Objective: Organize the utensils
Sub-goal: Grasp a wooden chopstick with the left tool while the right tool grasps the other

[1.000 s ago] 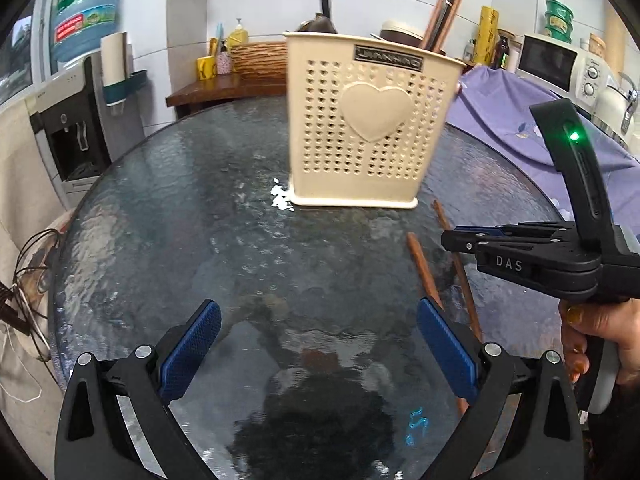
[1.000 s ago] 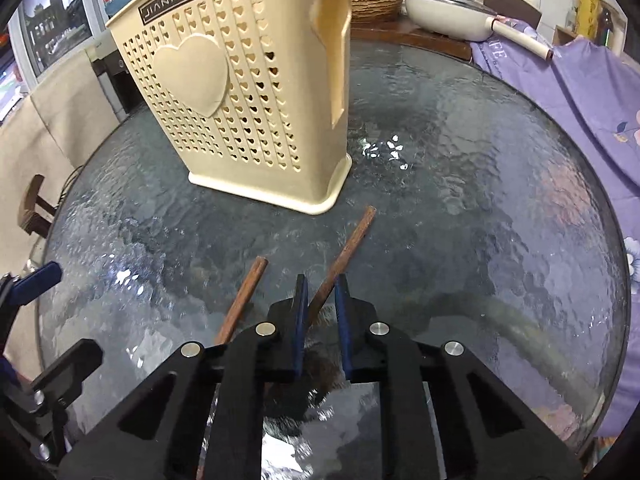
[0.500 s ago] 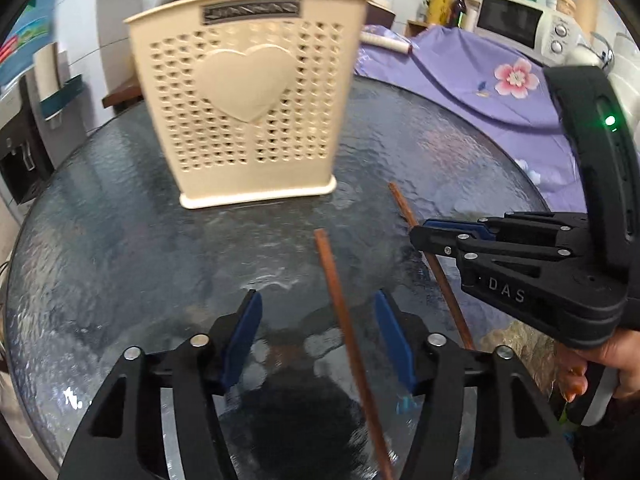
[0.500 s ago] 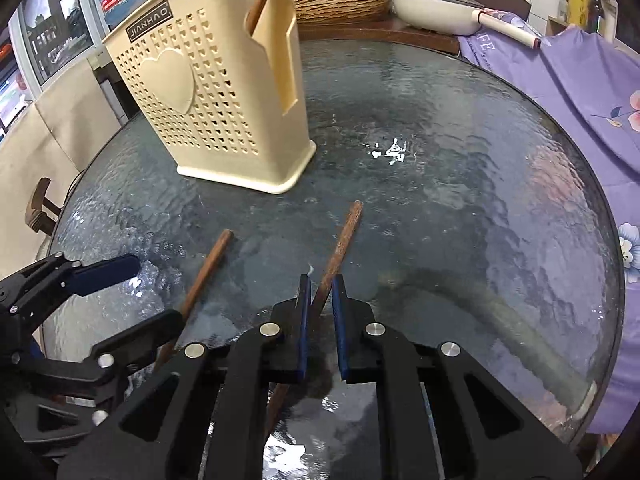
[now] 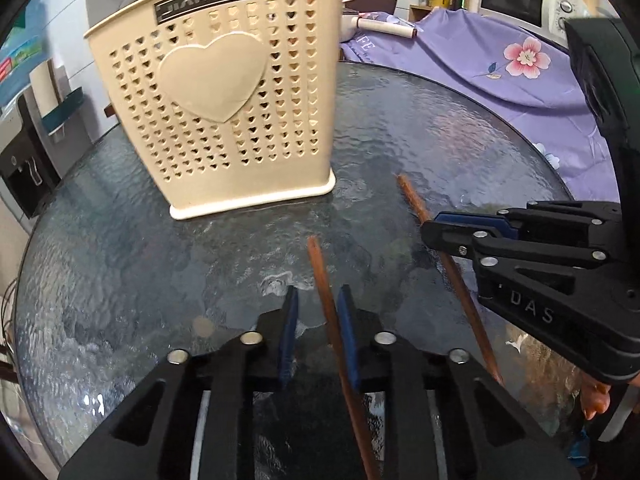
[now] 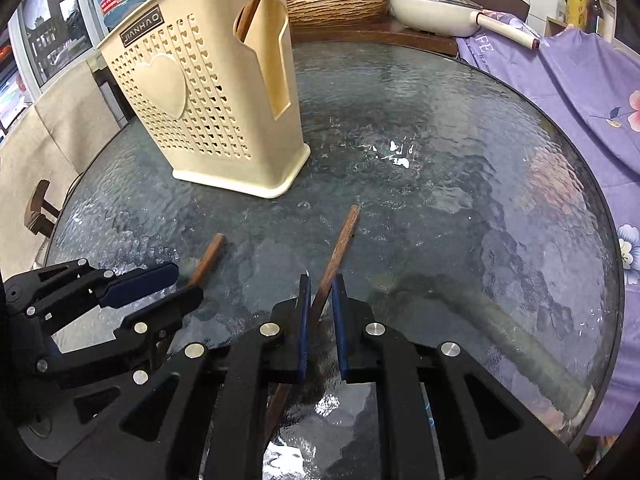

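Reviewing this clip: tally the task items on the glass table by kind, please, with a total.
Brown wooden chopsticks: 2, one between the closing left gripper jaws, one in the shut right gripper.
Cream perforated utensil holder: 1, upright on the table.
Total: 3.
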Available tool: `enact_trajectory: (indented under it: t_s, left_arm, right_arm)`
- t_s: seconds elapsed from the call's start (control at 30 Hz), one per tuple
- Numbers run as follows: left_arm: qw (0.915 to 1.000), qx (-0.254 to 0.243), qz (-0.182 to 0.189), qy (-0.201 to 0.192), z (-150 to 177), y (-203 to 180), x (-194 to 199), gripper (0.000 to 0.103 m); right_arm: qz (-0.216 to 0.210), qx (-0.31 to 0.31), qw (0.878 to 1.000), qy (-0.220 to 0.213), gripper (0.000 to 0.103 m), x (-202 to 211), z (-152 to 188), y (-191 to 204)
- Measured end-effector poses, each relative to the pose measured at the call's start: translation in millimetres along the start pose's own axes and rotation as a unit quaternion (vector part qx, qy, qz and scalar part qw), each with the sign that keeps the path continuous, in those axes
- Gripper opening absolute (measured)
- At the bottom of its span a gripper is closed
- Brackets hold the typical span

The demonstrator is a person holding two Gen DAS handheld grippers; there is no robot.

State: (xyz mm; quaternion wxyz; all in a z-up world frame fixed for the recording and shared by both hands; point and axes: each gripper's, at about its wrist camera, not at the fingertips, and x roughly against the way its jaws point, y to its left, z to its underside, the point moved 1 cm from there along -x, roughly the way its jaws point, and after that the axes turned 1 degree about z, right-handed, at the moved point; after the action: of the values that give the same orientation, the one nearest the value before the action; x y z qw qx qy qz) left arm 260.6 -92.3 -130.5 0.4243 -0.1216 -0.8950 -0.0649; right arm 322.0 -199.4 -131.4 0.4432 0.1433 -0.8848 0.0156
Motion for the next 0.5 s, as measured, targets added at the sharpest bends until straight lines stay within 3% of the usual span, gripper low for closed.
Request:
enact_trajectory:
  t_s: [0.1, 0.3, 0.5]
  left_arm:
    - [0.9999, -0.012, -0.002, 0.002, -5, -5, -4, 0.010]
    - [0.9999, -0.014, 0.000, 0.001, -13, -9, -9, 0.009]
    - [0.9998, 0.006, 0.016, -0.005, -10, 2, -7, 0.007]
  right_arm:
    - [0.008, -0.004, 1.000, 0.006, 0.012, -3, -6, 0]
    - [0.014, -0.007, 1.000, 0.005, 0.012, -7, -10, 1]
    - [-0.007, -0.035, 0.999, -0.001, 0.009, -6, -9, -8]
